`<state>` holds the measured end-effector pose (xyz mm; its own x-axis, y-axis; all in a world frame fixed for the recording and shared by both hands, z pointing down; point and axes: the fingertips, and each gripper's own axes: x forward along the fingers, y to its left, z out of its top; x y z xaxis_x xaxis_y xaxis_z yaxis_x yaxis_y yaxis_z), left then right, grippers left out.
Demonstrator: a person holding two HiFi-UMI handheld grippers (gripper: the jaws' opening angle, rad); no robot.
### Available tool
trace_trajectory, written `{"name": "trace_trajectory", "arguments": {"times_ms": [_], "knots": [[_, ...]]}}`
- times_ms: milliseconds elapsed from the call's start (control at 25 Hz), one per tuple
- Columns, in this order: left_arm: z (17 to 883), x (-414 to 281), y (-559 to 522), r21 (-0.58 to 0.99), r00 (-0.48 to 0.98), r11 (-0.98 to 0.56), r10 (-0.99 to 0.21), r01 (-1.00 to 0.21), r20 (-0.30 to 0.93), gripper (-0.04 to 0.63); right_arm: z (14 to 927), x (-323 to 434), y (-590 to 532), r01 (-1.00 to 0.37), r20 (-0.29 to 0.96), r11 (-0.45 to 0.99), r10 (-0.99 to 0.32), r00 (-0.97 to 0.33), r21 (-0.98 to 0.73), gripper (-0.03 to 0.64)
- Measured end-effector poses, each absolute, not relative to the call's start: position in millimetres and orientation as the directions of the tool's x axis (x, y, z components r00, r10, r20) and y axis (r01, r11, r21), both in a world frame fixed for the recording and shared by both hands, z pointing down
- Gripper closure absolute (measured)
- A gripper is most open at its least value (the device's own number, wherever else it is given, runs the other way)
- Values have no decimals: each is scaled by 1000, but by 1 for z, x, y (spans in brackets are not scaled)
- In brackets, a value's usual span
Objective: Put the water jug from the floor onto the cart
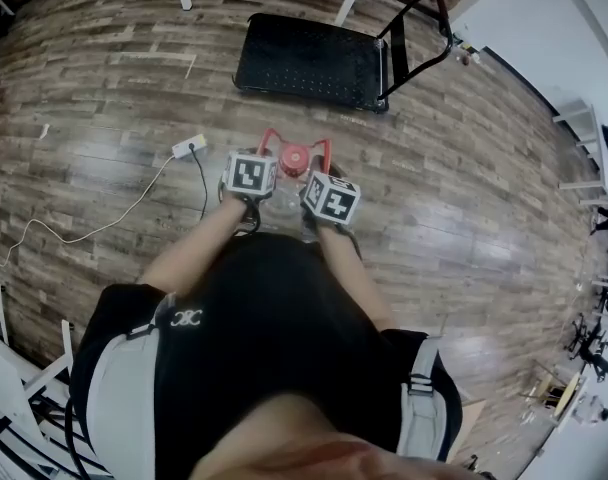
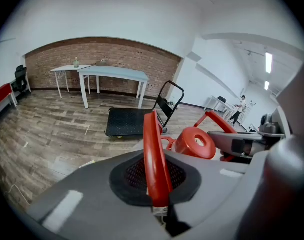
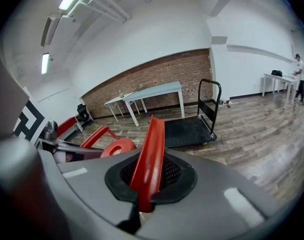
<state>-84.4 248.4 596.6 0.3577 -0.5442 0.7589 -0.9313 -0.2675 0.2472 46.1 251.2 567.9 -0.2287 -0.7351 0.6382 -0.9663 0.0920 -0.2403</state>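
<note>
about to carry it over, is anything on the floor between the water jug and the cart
Nothing visible does. Only bare wood floor lies between the water jug and the cart. A white power strip lies on the floor to the left, outside that path.

Wood-plank floor (image 1: 104, 118) with a few things standing and lying on it.
A black flat platform cart (image 1: 309, 60) stands on the planks, its deck bare and its upright handle at one end. Well apart from it lies a white power strip (image 1: 189, 147), its white cable (image 1: 84, 233) snaking away across the boards. Pale tables (image 2: 112, 74) stand near a brick wall.
</note>
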Motion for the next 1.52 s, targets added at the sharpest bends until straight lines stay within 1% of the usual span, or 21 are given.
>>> {"name": "trace_trajectory", "arguments": {"times_ms": [200, 440, 1080, 1520], "knots": [[591, -91, 241, 237, 395, -341, -532, -910, 749, 594, 563, 41, 251, -964, 607, 24, -773, -186, -265, 601], [588, -94, 235, 242, 416, -368, -527, -898, 741, 594, 563, 37, 248, -967, 618, 2, -769, -165, -256, 601], [584, -123, 185, 262, 415, -334, -564, -906, 714, 591, 555, 9, 188, -967, 596, 71, -776, -207, -243, 601], [592, -91, 121, 260, 409, -330, -549, -907, 729, 591, 569, 40, 124, -963, 611, 72, -760, -221, -260, 601]]}}
